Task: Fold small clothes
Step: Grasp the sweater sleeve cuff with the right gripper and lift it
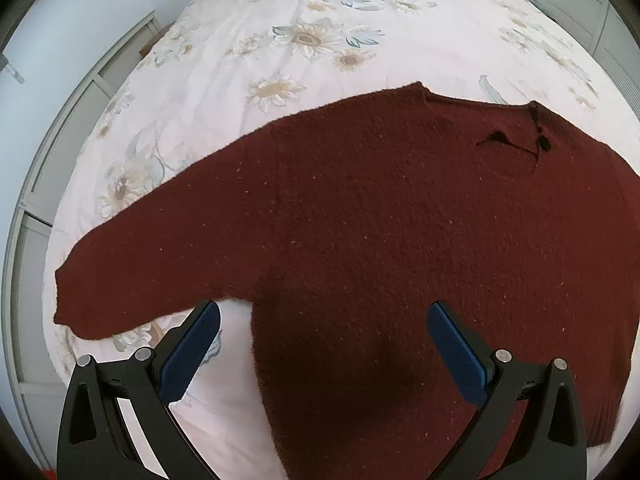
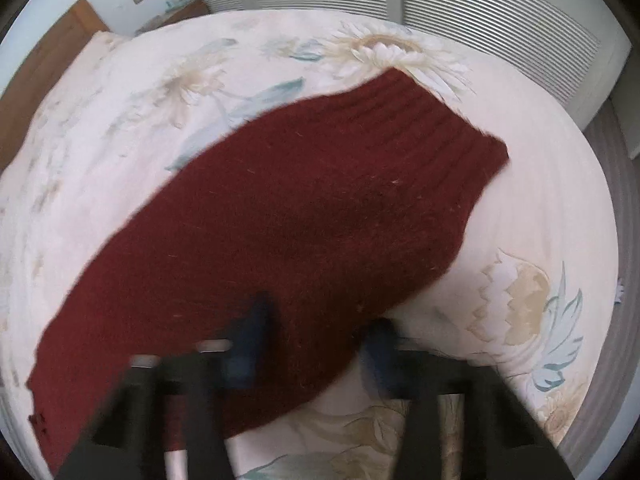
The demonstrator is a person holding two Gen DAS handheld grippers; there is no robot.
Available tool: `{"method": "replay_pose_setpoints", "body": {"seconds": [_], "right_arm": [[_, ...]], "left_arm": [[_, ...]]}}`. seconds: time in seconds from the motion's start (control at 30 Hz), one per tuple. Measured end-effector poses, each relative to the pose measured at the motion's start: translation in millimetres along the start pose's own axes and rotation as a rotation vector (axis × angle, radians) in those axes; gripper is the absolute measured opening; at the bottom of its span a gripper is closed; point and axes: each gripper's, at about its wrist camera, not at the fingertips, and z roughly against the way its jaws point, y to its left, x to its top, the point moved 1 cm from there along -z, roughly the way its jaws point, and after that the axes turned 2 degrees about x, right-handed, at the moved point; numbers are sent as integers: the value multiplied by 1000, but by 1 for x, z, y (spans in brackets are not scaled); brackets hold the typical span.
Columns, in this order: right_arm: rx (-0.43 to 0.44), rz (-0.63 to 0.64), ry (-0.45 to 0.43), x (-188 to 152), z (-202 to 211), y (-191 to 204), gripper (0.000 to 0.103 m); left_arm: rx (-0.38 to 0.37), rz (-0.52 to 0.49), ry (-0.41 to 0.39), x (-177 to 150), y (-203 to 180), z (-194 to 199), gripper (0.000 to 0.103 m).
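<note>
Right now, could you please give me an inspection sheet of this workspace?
Surface: bed with a white floral sheet, lightly creased.
Job's things: one dark red knit sweater lying spread flat; one sleeve stretched sideways, collar at the far side; ribbed cuff shows in the right view.
Clutter: nothing seen.
Grippers: left tool open, pads straddling the sweater's side edge below the sleeve, holding nothing. Right tool open over the other sleeve; blurred, so contact cannot be judged.
Cables: nothing seen.
Surroundings: louvred white doors, wooden headboard, pale wall.
</note>
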Motion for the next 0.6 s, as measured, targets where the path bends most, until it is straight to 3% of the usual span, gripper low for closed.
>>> {"method": "replay_pose_setpoints", "body": {"seconds": [0.2,0.33,0.6], "right_arm": [[49,122,-66,-2,47,37,13],[106,247,-133,-8,96,82,13],[226,525,-233,-45,179,211,13]], "left_arm": [[-17,-19,-13,-4,-2,2,102],[-31,-19,-33,-3,0,5,102],[-53,-6,-63,-5,11,10,102]]}}
